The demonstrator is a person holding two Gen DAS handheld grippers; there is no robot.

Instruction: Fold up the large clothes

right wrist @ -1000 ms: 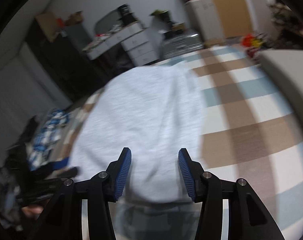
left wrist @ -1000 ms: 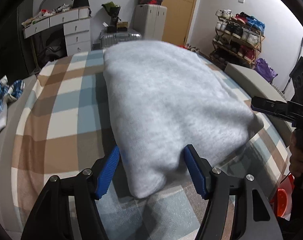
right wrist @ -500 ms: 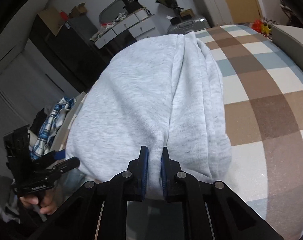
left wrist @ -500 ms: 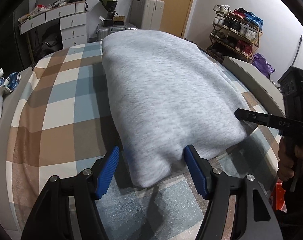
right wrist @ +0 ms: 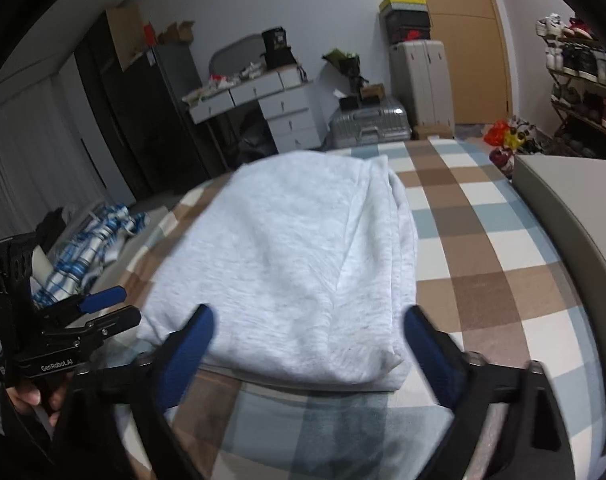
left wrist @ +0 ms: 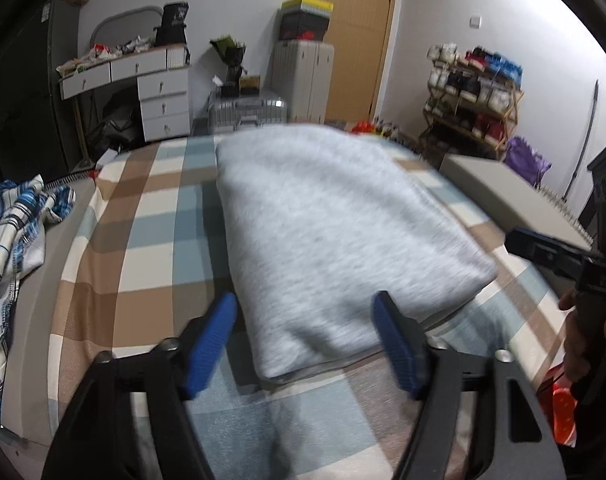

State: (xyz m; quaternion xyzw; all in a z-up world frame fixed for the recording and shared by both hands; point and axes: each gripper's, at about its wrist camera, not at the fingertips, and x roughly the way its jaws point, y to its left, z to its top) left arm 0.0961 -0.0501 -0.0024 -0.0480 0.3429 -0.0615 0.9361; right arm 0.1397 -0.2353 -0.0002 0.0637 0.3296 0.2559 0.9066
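Garment: the grey sweatshirt (right wrist: 303,264) lies folded in a long bundle on the checked bed (right wrist: 483,248), its near end at the bed's near edge.
Right tongs (right wrist: 309,344): half a second ago pressed together on the near hem, now spread wide and free.
Left tongs (left wrist: 305,340): spread as before, holding nothing.
Meaning: the fold seems released and set; probably a next fold or a smoothing follows.

My left wrist cam sits low at the near bed edge, facing far across the grey sweatshirt (left wrist: 335,240). My right wrist cam does likewise, near-right. Both share the sweatshirt, checked bedspread (left wrist: 143,232) and white drawers (right wrist: 287,116).
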